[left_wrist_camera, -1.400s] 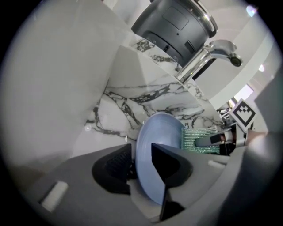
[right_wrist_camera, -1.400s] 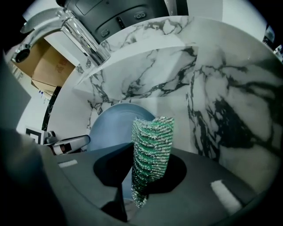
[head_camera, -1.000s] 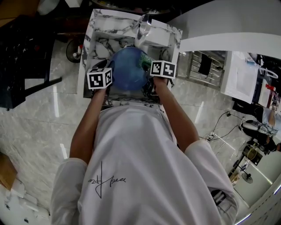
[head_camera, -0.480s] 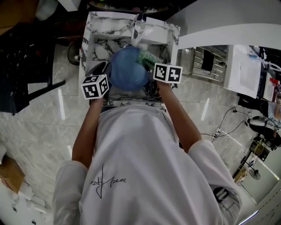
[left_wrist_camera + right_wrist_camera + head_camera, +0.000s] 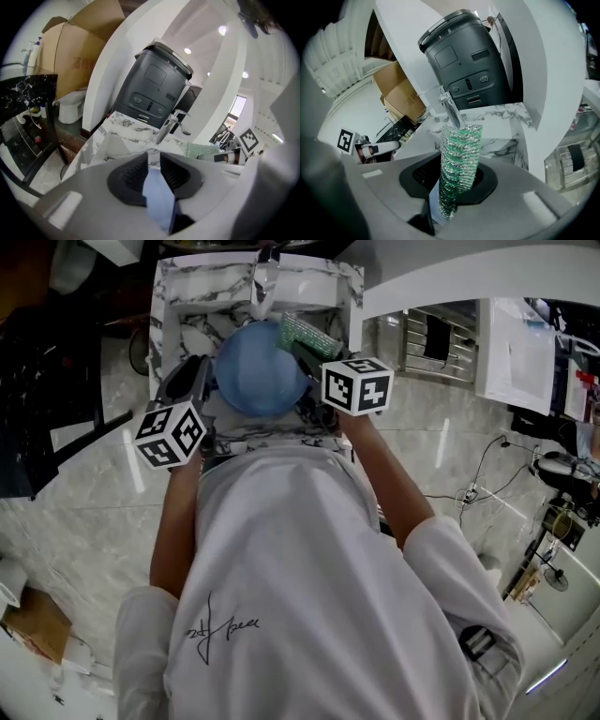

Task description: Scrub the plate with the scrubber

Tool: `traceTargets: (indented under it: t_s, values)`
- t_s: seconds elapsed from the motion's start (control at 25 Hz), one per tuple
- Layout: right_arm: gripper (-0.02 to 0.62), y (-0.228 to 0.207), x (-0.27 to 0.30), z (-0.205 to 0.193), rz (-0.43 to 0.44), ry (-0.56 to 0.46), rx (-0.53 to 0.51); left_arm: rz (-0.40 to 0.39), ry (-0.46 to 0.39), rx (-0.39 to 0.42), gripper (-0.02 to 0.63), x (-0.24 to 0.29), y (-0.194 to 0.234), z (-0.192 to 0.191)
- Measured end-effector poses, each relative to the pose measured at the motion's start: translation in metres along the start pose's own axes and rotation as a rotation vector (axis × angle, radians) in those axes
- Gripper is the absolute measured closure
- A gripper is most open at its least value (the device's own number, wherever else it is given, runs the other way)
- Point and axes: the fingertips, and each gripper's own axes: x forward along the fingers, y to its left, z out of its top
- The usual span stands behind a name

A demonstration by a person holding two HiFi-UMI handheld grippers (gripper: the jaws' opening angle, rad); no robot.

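Both plate (image 5: 258,379) and scrubber (image 5: 305,331) higher

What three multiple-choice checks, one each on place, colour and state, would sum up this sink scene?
1. Where is the plate?
A. held above the marble sink
B. on the floor
C. on the metal rack

2. What colour is the plate?
A. white
B. red
C. blue

3. What is the right gripper doing?
A. open, empty
B. shut on the scrubber
C. gripping the tap

Answers: 1 A, the head view shows it over the sink; 2 C, its face is plainly blue; 3 B, green-silver mesh sits clamped between its jaws.
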Motion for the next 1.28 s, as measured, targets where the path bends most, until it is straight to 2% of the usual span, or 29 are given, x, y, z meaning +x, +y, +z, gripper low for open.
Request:
traceTargets:
  t_s: [0.4,0.68,0.92,1.28]
  values:
    - [0.522,0.019,-0.056,0.051,0.019,-0.185,-0.107,-0.055,-0.158,0.089,0.523,-0.029,-0.045,0.065]
    - [0.523,0.045,-0.094,0.093,0.046,-0.325,-0.171,-0.086,-0.266,0.149,0.531,-0.051,-0.074,0.112]
    - [0.523,0.069,-0.128,0.123,0.064,-0.437,-0.235,-0.080,-0.334,0.263,0.552,-0.069,-0.098,0.141]
    - [0.525,0.099,-0.158,0.140,0.073,-0.508,-0.301,-0.087,-0.410,0.244,0.552,-0.100,-0.115,0.171]
